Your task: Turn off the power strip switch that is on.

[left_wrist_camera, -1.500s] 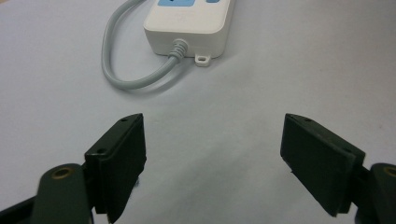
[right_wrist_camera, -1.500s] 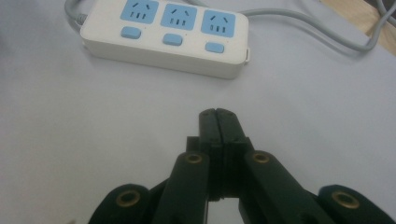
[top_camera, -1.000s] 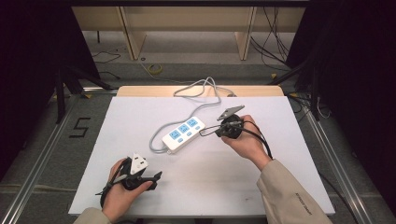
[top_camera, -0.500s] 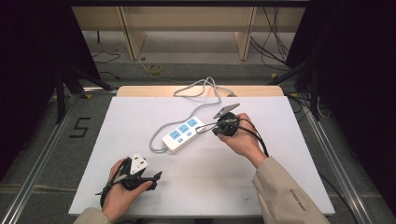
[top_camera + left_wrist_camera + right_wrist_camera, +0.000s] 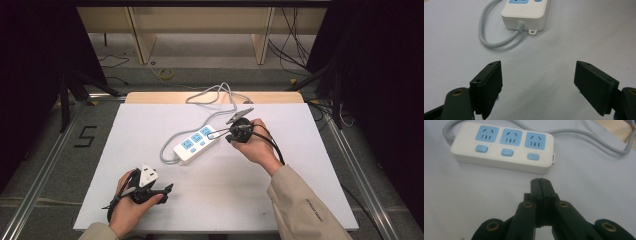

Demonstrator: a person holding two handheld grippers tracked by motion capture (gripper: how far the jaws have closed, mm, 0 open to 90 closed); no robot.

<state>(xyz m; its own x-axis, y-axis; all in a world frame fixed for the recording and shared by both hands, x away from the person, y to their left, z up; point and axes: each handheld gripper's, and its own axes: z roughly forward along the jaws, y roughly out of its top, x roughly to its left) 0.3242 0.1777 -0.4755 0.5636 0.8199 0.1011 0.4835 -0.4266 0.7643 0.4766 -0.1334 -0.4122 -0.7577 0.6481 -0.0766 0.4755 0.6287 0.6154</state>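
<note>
Resting near-left on the table [image 5: 300,200], the left gripper [image 5: 537,85] has its jaws wide apart, empty. Mid-table the strip [image 5: 196,144] lies flat w/ nothing plugged in. The right gripper [image 5: 540,185], jaws pressed together on nothing, points just beside the strip's right end; no contact visible, so work looks barely begun.

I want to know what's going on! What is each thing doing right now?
Power strip: flat on the table, all three sockets empty.
Grey cord: attached to the strip, looped.
Left gripper: open, holding nothing.
Right gripper: shut, holding nothing, close to the strip.
</note>
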